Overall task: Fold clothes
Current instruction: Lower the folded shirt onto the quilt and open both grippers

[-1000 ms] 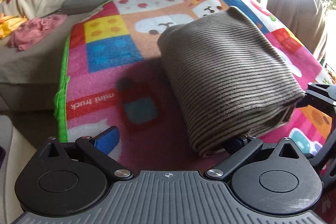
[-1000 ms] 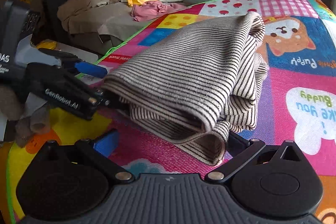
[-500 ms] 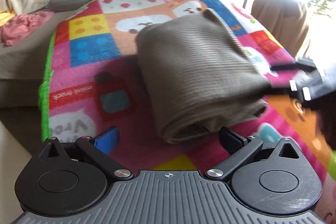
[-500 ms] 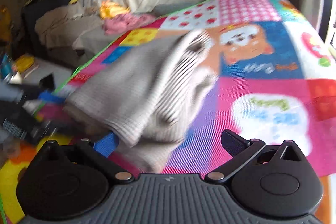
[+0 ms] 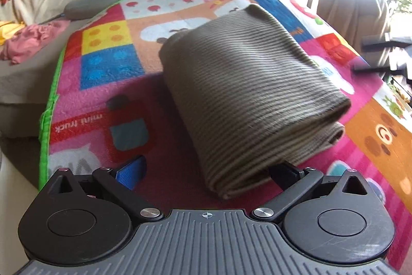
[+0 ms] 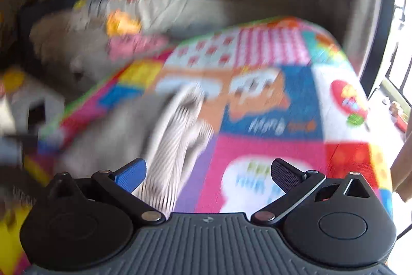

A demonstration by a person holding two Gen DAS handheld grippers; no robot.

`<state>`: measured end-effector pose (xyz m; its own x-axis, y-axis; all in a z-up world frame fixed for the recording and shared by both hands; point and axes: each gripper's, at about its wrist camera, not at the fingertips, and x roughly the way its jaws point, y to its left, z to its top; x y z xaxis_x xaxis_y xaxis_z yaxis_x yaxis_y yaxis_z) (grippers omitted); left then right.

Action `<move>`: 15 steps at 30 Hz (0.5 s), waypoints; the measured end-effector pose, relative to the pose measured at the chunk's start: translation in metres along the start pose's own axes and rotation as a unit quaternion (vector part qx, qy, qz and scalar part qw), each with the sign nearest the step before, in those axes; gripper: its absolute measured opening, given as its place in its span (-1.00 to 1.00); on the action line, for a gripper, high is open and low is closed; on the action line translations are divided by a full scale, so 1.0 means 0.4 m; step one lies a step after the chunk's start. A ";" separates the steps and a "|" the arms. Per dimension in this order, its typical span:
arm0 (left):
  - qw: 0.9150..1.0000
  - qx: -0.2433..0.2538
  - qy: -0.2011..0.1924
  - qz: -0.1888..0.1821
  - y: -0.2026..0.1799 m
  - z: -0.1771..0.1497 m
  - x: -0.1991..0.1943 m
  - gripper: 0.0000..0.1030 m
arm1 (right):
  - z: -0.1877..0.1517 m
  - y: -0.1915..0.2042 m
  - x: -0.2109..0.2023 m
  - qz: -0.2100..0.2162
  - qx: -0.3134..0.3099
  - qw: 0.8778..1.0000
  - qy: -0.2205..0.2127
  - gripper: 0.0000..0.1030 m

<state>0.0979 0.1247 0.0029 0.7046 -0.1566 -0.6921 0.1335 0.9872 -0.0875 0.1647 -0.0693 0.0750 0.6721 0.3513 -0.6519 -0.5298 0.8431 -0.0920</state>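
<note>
Here, the folded grey-and-white striped knit garment [image 5: 247, 94] lies on the colourful patchwork cartoon play mat [image 5: 103, 66], its near end between the left gripper [image 5: 206, 169]'s spread fingers; at three o'clock, the right gripper [image 6: 207, 172] is likewise spread, empty.

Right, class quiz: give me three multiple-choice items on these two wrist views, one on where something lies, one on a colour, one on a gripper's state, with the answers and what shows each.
1. Where does the folded striped garment lie?
A. On the patchwork mat
B. On the grey cushion
C. Draped over the chair by the window

2. What colour is the loose cloth beyond the mat's left edge?
A. Green
B. Pink
C. Black

3. How does the left gripper stand?
A. Shut on the garment
B. Open, fingers spread apart
C. Out of view

Answers:
1 A, the garment rests on the mat's coloured squares.
2 B, a crumpled pink piece lies on the beige cover.
3 B, the blue pad and black pad sit wide apart, with the garment's near edge lying between them, unpinched.
</note>
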 end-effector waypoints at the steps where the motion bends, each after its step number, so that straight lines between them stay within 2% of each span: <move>1: 1.000 0.000 0.001 0.000 0.002 0.002 -0.001 1.00 | -0.028 0.023 0.016 0.004 -0.017 1.000 0.023 1.00; 3: 1.000 0.002 0.000 -0.002 0.004 0.001 -0.003 1.00 | -0.066 0.054 0.042 0.012 -0.025 0.998 0.056 1.00; 6: 1.000 0.001 -0.004 -0.005 0.009 -0.003 -0.005 1.00 | -0.094 0.082 0.073 -0.007 -0.031 0.997 0.076 1.00; 9: 1.000 0.004 -0.007 0.000 0.017 0.000 -0.002 1.00 | -0.076 0.071 0.108 -0.019 -0.001 0.997 0.073 1.00; 11: 1.000 0.002 -0.010 0.016 0.032 0.009 0.005 1.00 | -0.061 0.067 0.122 -0.009 0.024 0.998 0.065 1.00; 15: 0.998 -0.029 -0.014 0.058 0.078 0.026 0.018 1.00 | -0.054 0.100 0.153 -0.004 0.017 0.998 0.054 1.00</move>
<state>0.1141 0.1541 0.0027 0.7328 -0.0412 -0.6792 0.0105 0.9987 -0.0494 0.1734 -0.0228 0.0152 0.6160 0.3004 -0.7282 -0.5059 0.8594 -0.0735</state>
